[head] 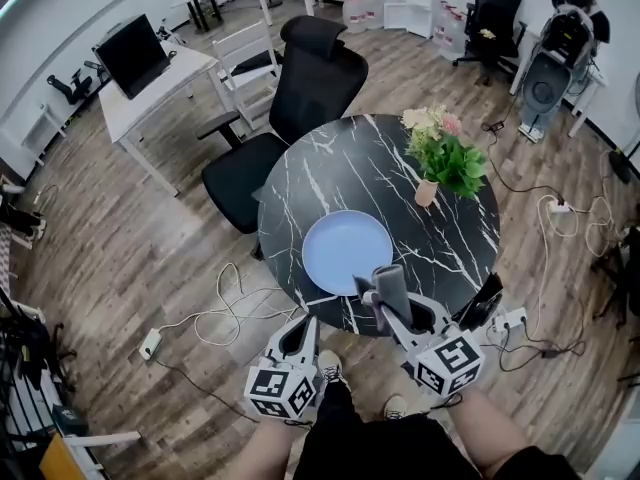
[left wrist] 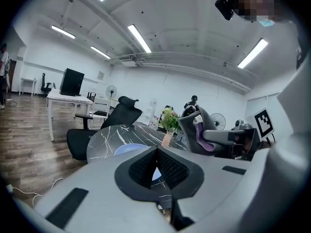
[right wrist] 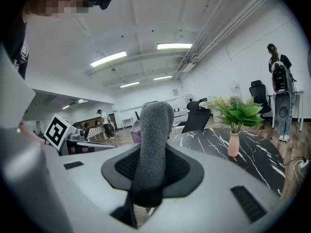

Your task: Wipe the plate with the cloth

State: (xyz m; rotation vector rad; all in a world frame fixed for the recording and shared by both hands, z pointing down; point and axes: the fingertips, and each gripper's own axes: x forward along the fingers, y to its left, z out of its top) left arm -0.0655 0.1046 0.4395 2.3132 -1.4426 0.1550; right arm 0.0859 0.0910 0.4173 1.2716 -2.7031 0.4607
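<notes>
Since the cloth (head: 390, 286) is the thing doing the wiping, it makes sense that the right gripper (head: 383, 293) has it clamped between its jaws. It's a grey folded wad pinched low down, so a good length sticks out past the tips, and I'd guess that's so the soft part meets the plate and not the plastic. The gripper points in over the near edge of the table (head: 300, 168), with the cloth at the near right rim of the plate (head: 347, 253). From the head view I can't tell if it's touching yet. The left gripper view makes it look like it's up in the air, so my read is the wipe hasn't properly started.

The plate is pale blue and lies flat on the near part of the round black marble table, close to the person, which puts it in easy reach of both tools. The left gripper (head: 303, 326) has its jaws pressed together with nothing between them. It sits just short of the table edge, on the near left side of the plate. My guess is it's parked there to steady the plate if it slides, but that's only a guess.

The vase of flowers (head: 440, 158) stands toward the far right of the table, well apart from the plate, so it shouldn't get in the way.

Head count:
- one plate
- one cloth
- two grippers
- one table
- one vase of flowers
- one black office chair (head: 305, 98) pulled up at the far side
</notes>
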